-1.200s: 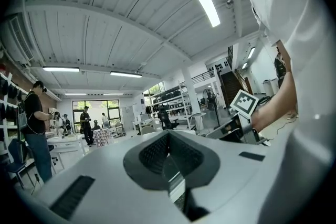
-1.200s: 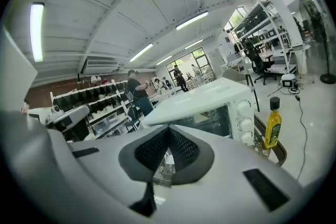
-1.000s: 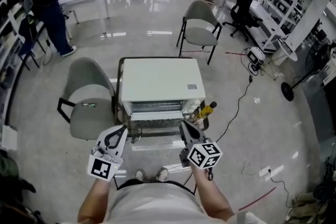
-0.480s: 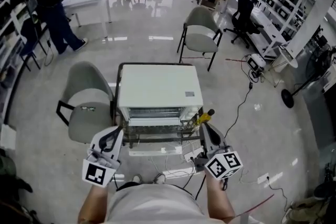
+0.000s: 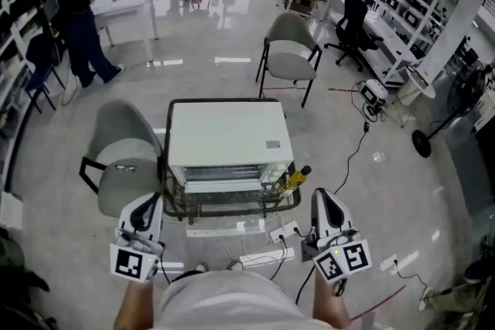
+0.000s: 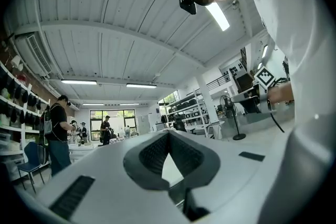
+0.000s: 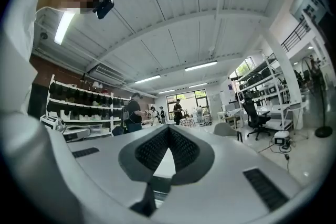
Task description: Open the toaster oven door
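Note:
A white toaster oven (image 5: 228, 137) stands on a dark-framed low table (image 5: 232, 206) in the middle of the head view. Its glass front door (image 5: 224, 175) faces me and shows only as a narrow band from above. My left gripper (image 5: 145, 205) hangs left of the table's front corner, jaws shut and holding nothing. My right gripper (image 5: 321, 199) is off the table's front right corner, also shut and holding nothing. Neither touches the oven. Both gripper views tilt up toward the ceiling, with the left gripper (image 6: 168, 134) and the right gripper (image 7: 168, 128) closed to a point; the oven is not visible there.
A yellow bottle (image 5: 295, 179) stands at the oven's right front corner. Grey chairs sit at the left (image 5: 124, 158) and behind (image 5: 290, 50). A power strip and cables (image 5: 255, 232) lie on the floor under the table's front. A person (image 5: 73, 8) stands at the far left.
Both grippers have drawn back from the oven's front toward me and spread apart, the right one going farther right. Their jaws stayed shut.

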{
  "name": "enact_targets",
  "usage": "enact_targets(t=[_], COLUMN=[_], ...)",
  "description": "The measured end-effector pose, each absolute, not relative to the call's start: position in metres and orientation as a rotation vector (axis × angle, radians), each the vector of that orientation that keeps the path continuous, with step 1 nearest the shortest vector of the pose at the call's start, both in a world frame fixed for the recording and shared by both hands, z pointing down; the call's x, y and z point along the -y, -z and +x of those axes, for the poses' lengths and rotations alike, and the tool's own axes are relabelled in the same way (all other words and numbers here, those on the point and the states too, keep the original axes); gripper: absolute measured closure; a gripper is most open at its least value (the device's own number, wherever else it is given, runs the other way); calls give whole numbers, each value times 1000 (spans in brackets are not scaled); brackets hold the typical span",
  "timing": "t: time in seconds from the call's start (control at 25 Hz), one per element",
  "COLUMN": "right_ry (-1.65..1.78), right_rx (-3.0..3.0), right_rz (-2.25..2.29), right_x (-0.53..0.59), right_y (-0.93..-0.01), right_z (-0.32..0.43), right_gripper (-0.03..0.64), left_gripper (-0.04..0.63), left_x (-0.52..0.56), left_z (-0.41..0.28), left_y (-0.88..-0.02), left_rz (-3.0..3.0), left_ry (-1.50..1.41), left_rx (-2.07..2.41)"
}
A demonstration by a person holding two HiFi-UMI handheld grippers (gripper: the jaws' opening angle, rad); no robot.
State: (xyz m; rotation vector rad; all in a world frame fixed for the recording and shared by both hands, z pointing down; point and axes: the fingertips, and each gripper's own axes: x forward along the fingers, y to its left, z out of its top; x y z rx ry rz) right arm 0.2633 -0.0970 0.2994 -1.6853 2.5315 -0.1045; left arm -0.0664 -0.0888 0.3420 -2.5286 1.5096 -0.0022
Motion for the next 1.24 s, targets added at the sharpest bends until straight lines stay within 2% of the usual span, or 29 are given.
enact_targets(t=[1.04,1.24], right_ry=[-93,-5], right_rx=[-2623,-2611], right_rz=[-1716,-1680], right_x=[75,67], right_y=[-281,-288], right_z=[196,194], right_gripper=[595,595], left_gripper=[579,580], left_x=[78,71], left_z=[-87,-86], left_y=[-338,-344], left_rz=[-2604,-2618], left_ry=[44,18], left_rx=[-1425,-1420])
